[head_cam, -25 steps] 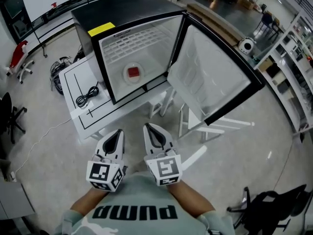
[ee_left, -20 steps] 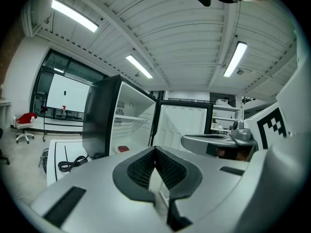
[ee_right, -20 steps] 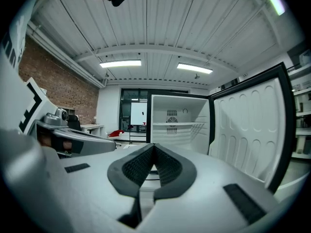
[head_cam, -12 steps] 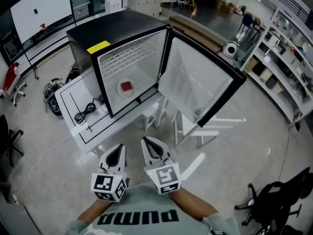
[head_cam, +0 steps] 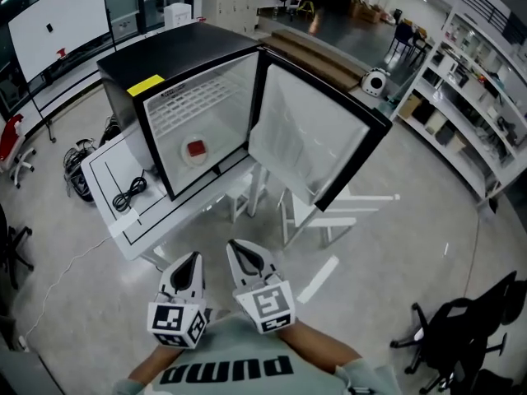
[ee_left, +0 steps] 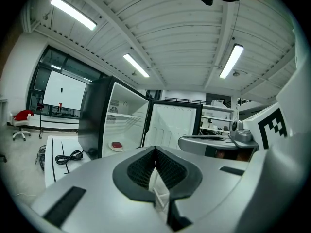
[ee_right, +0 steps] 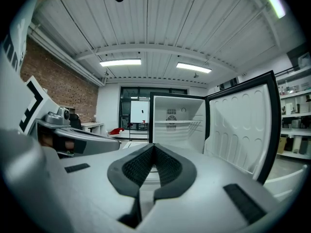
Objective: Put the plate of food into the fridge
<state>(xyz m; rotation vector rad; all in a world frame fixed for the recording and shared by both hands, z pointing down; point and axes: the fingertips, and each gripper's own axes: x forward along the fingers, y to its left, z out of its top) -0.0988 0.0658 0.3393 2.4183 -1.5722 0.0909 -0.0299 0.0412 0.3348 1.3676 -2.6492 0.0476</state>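
A black fridge (head_cam: pixel 165 64) stands on a white table with its door (head_cam: pixel 309 138) swung wide open to the right. Inside on its white floor sits a pale plate with red food (head_cam: pixel 195 150), which shows small in the left gripper view as the plate (ee_left: pixel 117 145). My left gripper (head_cam: pixel 194 257) and right gripper (head_cam: pixel 236 246) hang side by side low in the head view, well short of the fridge and apart from it. Both are shut with nothing held: left gripper (ee_left: pixel 155 150), right gripper (ee_right: pixel 154 147). The right gripper view shows the fridge interior (ee_right: pixel 177 125), not the plate.
The white table (head_cam: pixel 111 220) carries a coiled black cable (head_cam: pixel 128 192) left of the fridge. White chairs (head_cam: pixel 329 212) stand below the open door. A black office chair (head_cam: pixel 461 336) is at lower right and shelving (head_cam: pixel 482 81) lines the right wall. Grey floor lies between me and the table.
The fridge now looks smaller and further left in the head view: I have drawn back from it. Both grippers stayed shut, side by side, sliding slightly left and down in the picture.
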